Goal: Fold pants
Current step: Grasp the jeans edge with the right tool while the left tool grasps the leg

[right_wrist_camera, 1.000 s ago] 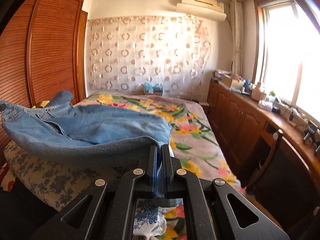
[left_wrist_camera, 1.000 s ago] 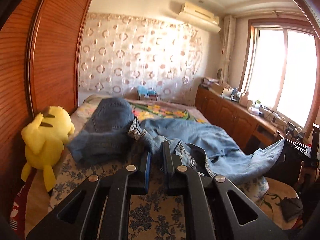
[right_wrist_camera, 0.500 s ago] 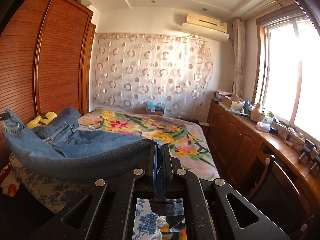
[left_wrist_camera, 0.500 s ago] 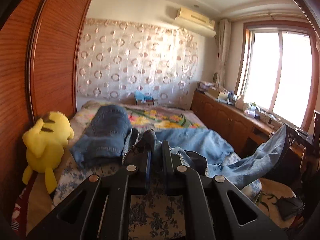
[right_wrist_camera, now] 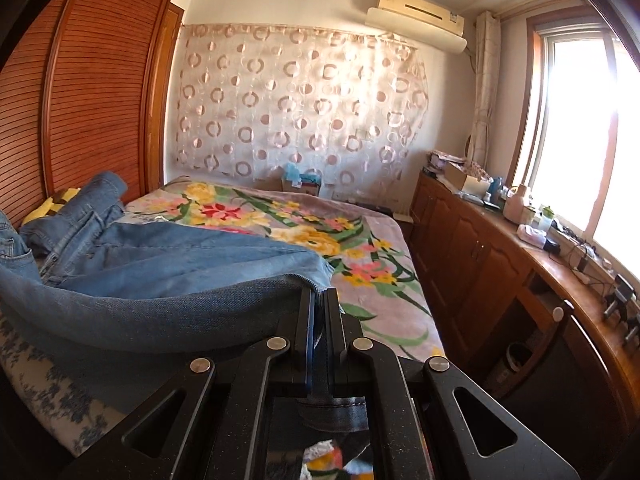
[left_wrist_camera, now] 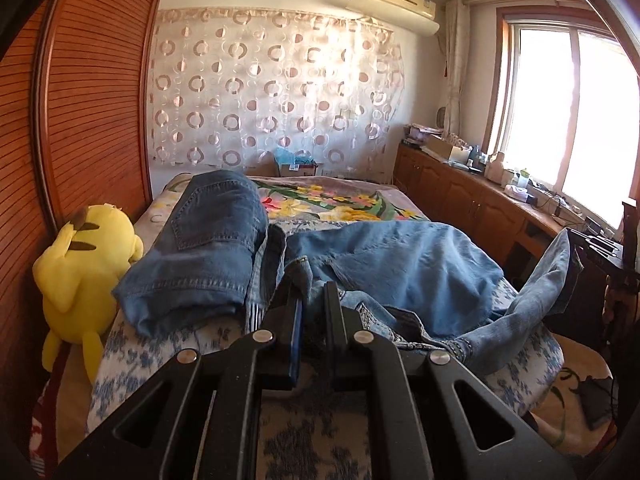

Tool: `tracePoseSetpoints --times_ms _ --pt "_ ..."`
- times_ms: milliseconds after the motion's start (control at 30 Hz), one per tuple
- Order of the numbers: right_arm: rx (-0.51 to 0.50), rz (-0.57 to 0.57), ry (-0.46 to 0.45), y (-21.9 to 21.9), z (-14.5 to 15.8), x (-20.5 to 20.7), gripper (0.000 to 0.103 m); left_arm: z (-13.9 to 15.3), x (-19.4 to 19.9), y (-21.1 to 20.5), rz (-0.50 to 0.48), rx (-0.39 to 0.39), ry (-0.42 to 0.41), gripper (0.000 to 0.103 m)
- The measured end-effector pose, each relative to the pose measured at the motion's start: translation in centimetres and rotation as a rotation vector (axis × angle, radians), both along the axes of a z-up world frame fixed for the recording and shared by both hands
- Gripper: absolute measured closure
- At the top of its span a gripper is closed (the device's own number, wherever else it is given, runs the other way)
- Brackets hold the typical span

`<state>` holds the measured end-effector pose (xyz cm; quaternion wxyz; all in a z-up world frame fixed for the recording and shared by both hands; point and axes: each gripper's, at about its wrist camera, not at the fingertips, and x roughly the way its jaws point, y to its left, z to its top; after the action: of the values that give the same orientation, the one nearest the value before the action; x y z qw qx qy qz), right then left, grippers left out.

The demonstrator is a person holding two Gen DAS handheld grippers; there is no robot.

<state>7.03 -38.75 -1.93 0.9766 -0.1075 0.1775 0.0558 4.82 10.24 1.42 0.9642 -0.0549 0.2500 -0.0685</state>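
Light blue jeans (left_wrist_camera: 400, 268) lie spread across the near end of the bed. My left gripper (left_wrist_camera: 311, 292) is shut on their waistband end, low over the bedspread. My right gripper (right_wrist_camera: 318, 300) is shut on a leg hem of the same jeans (right_wrist_camera: 168, 304), holding that leg stretched off the bed's right side; the raised leg shows at the right in the left wrist view (left_wrist_camera: 560, 276). A second, darker pair of jeans (left_wrist_camera: 208, 248) lies folded on the bed's left side.
A yellow plush toy (left_wrist_camera: 84, 276) sits at the bed's left edge against the wooden wardrobe (left_wrist_camera: 88, 112). A floral blanket (right_wrist_camera: 304, 224) covers the far bed. Wooden cabinets (right_wrist_camera: 480, 256) with clutter run under the window on the right. A dark chair (left_wrist_camera: 616, 264) stands at right.
Both grippers rose with the jeans half a second ago, then came down again. The held leg stays stretched to the right; the body of the jeans has settled flatter on the bed.
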Motion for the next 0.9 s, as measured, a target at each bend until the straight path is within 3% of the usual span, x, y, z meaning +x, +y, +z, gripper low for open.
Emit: tracePoseSetpoints --times_ms 167,267,567,900 --pt "-0.035 -0.008 -0.03 1.5 4.4 1.9 0.099 0.5 3.2 -0.2 0.0 0.01 -0.005 0.093" --pt "-0.036 -0.014 -0.063 2.1 5.0 2.9 0.099 1.3 5.3 -0.3 0.008 0.016 -0.021 0.093" --pt "-0.032 -0.024 -0.073 3.2 2.8 8.7 0.099 1.6 12.1 -0.6 0.032 0.044 -0.012 0.093" --pt "-0.09 -0.02 -0.013 5.7 1.7 17.3 0.099 -0.9 17.9 -0.2 0.061 0.067 0.073 0.093"
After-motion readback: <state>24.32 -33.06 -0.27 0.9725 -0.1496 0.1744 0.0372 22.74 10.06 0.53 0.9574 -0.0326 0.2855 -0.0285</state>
